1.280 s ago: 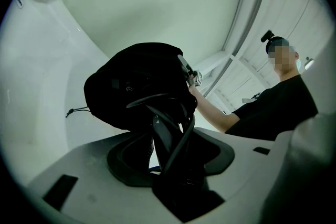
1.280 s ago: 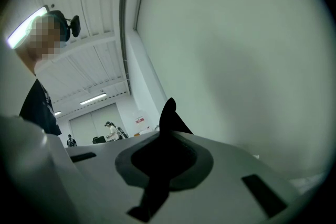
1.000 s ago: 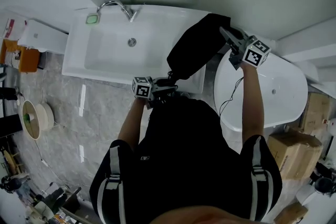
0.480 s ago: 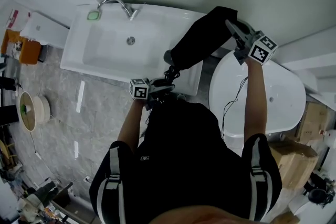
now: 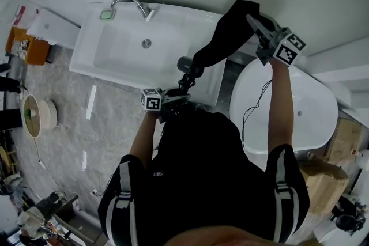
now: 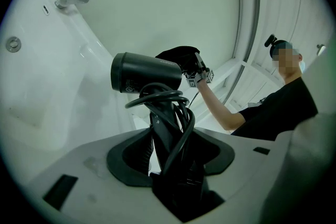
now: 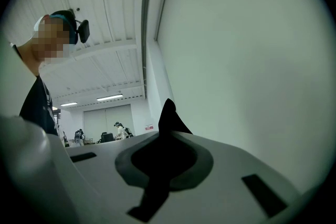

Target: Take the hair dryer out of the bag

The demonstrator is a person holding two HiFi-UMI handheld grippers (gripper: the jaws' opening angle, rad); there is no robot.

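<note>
Over a white bathtub (image 5: 115, 60), the right claw (image 5: 251, 19), pinched together on a fold of the black bag (image 5: 228, 37), has hauled the fabric higher in the past second. The left claw (image 5: 182, 92) stays clamped on the handle of the hair dryer (image 6: 147, 73), its cord (image 6: 178, 113) looped round the grip. The dryer's barrel, covered a second ago, now stands bare just below the bag's mouth, so the removal looks all but complete, and one more pull apart should separate them.
</note>
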